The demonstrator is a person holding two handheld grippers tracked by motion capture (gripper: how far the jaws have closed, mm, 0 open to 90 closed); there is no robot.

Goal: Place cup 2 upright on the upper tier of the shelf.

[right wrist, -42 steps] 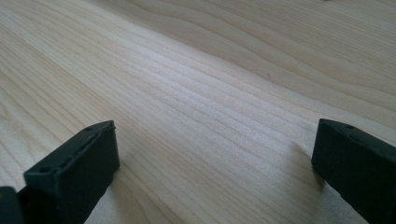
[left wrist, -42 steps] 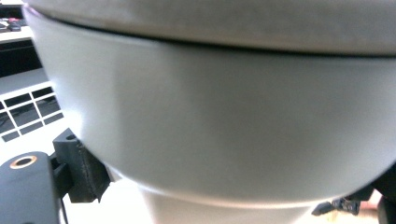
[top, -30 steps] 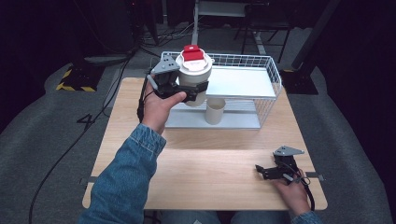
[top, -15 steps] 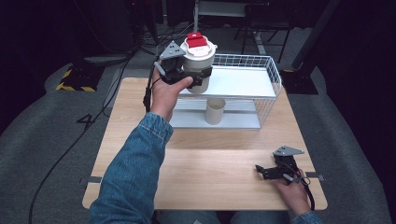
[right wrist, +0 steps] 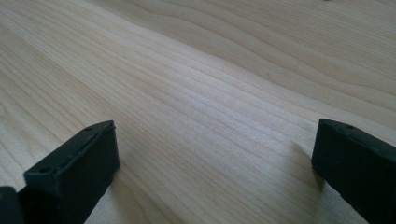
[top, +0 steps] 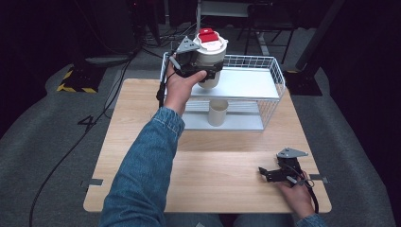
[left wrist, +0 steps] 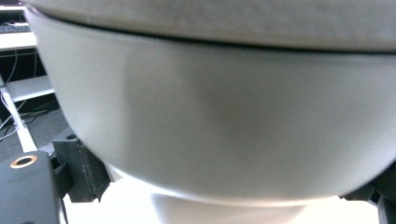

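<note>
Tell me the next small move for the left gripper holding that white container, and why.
Probably lower it onto the upper shelf of the wire rack. The left gripper holds the white container with the red cap in the air above that shelf's near left part, upright. The right gripper rests open on the table.

Item: white cup (top: 210,59) with a white lid and red cap.
Pose: upright.
Location: raised above the wire rack (top: 265,97).
</note>
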